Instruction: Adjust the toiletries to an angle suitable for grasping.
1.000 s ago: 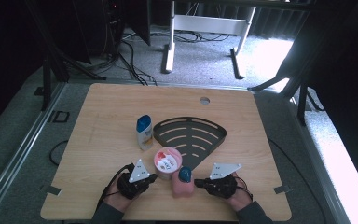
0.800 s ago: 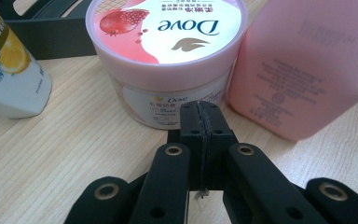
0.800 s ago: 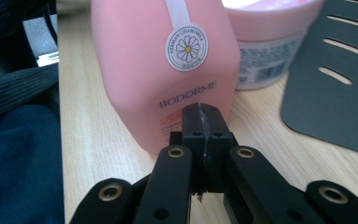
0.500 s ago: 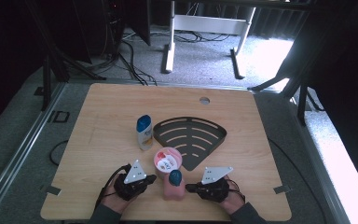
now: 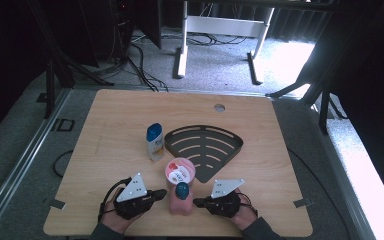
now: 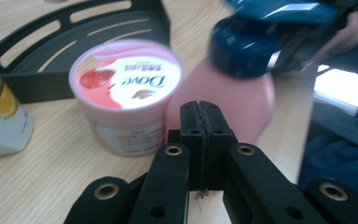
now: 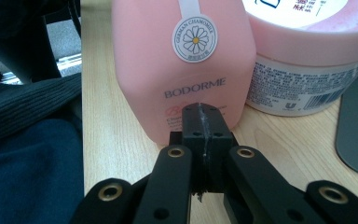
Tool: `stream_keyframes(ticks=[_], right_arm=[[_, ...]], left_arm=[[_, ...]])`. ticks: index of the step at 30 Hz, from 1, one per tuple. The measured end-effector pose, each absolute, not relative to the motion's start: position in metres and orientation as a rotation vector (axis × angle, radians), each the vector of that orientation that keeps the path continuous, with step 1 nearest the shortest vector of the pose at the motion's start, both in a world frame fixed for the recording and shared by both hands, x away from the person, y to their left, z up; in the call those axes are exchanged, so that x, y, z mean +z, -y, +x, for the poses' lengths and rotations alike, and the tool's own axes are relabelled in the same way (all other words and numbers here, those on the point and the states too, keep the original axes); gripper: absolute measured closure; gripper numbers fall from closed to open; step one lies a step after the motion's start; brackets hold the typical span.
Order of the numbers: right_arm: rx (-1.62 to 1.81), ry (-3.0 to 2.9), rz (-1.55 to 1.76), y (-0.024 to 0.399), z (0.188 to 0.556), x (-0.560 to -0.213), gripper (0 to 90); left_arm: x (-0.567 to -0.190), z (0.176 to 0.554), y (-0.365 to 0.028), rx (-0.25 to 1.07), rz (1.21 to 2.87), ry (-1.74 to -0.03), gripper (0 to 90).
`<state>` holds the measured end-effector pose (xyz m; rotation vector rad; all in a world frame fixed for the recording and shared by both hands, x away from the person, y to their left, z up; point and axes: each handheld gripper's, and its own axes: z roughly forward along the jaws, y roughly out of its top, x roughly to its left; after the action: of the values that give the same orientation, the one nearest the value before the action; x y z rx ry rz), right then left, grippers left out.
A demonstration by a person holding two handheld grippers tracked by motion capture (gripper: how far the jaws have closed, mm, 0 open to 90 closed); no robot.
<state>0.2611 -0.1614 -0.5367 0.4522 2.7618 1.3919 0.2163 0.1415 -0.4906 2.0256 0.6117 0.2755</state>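
Both hands have drawn back toward the bench's near edge. Left claw [image 5: 161, 192] and right claw [image 5: 197, 202], both closed and empty, flank the pink bottle [image 5: 181, 200]; open them before gripping.

High view looks down; gripper views — close — share the pink bottle [image 5: 181, 200].

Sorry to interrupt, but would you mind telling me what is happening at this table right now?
A person holds a gripper in each hand, both shut and empty. The left gripper and right gripper flank a pink bottle with a blue cap near the table's front edge. Beside the bottle stands a pink Dove tub, with a black rack and a white bottle behind.
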Motion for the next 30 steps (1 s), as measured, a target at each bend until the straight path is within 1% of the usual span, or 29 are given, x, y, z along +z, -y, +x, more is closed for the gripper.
stream_keyframes(ticks=[2, 4, 14, 19, 30], right_arm=[[1.393, -2.762, 0.455, 0.161, 0.261, -0.537, 90.0], [1.393, -2.764, 0.448, 0.159, 0.262, -0.537, 90.0], [1.394, -2.777, 0.427, 0.149, 0.266, -0.537, 90.0], [1.404, -2.783, 0.401, 0.14, 0.269, -0.537, 90.0], [1.406, -2.792, 0.378, 0.121, 0.271, -0.537, 90.0]], left_arm=[[-0.491, 0.216, -0.142, 0.276, 2.026, -0.612, 89.5], [-0.485, 0.211, -0.141, 0.237, 2.021, -0.567, 89.5], [-0.478, 0.205, -0.121, 0.224, 2.053, -0.496, 89.4], [-0.479, 0.206, -0.114, 0.229, 2.069, -0.501, 89.5], [-0.481, 0.205, -0.117, 0.288, 2.082, -0.538, 89.6]])
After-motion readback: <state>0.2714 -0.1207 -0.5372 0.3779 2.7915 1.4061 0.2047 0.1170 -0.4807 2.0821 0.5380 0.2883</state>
